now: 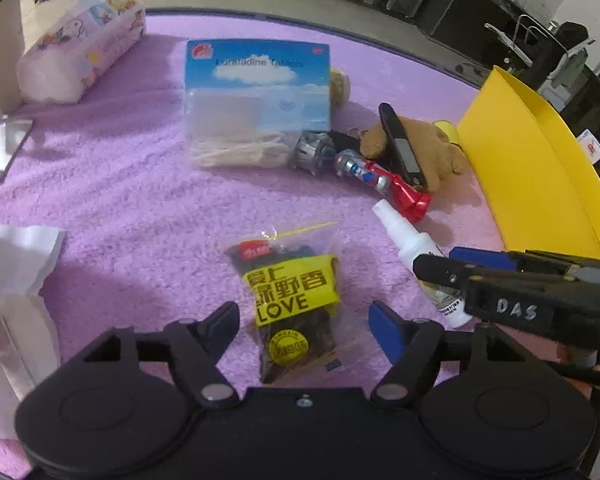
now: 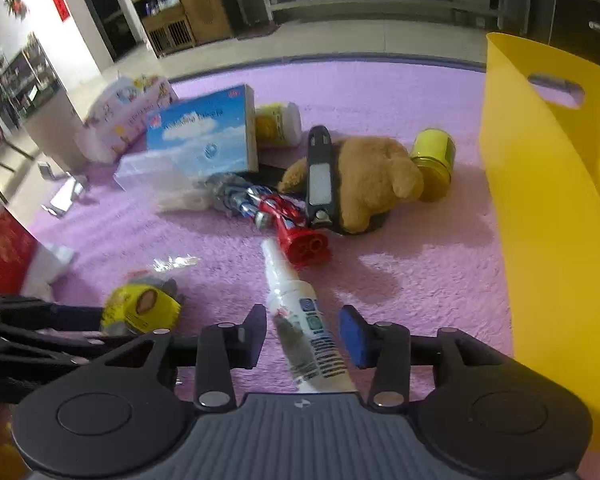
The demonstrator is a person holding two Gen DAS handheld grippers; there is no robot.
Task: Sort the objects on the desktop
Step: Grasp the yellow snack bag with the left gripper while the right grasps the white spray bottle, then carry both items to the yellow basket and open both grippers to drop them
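The left gripper is seen open, its jaws either side of a snack packet lying on the purple fleece cover, pads not touching it. The right gripper is held partly open astride a white spray bottle, clear of its sides. The bottle's nozzle lies just beside a red toy robot. A yellow bin stands at the right.

Fuzzy lilac pile cloth table cover, matt. Crinkly clear-plastic snack bag, glossy. Smooth white plastic spray bottle. Tan plush bear, soft nap. Bright yellow plastic bin, smooth semi-gloss. Blue cardboard tablet box, slight sheen.
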